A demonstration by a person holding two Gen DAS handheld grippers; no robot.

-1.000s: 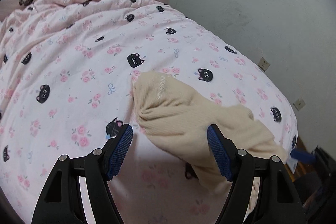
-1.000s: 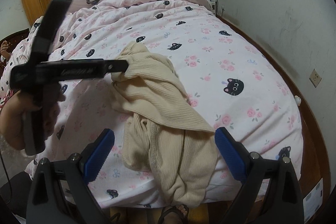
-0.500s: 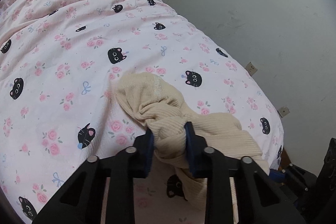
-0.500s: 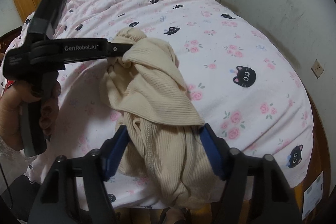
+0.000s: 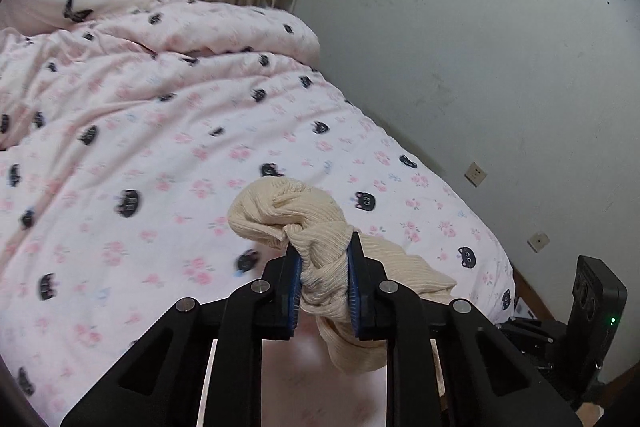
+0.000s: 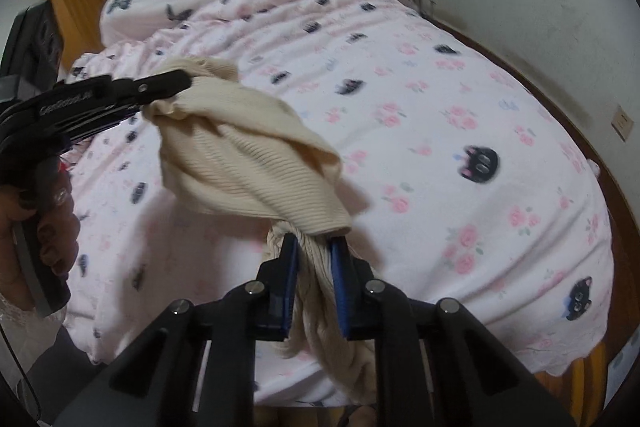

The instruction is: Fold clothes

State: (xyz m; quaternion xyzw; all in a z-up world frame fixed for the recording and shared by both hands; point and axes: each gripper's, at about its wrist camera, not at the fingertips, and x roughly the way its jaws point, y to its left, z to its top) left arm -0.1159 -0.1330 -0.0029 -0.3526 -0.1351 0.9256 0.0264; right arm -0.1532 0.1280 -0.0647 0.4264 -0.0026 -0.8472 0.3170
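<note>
A cream ribbed knit garment (image 5: 296, 215) is bunched and lifted above the bed. My left gripper (image 5: 323, 255) is shut on one bunched part of it. My right gripper (image 6: 314, 247) is shut on another twisted part of the garment (image 6: 248, 163); the cloth hangs slack between the two grips. In the right wrist view the left gripper (image 6: 176, 83) shows at the left, held by a hand, clamped on the garment's upper end. The rest of the garment droops below the right jaws.
The bed has a pink quilt (image 5: 160, 147) with black cat faces and roses; it also shows in the right wrist view (image 6: 440, 147). A grey wall (image 5: 480, 47) runs along the right. A wooden cabinet (image 6: 80, 7) stands far left. A black device (image 5: 596, 303) sits at the bed's foot.
Both grippers have closed on the garment and lifted it off the quilt. The views have tilted upward and the cloth now hangs between the two grips.
</note>
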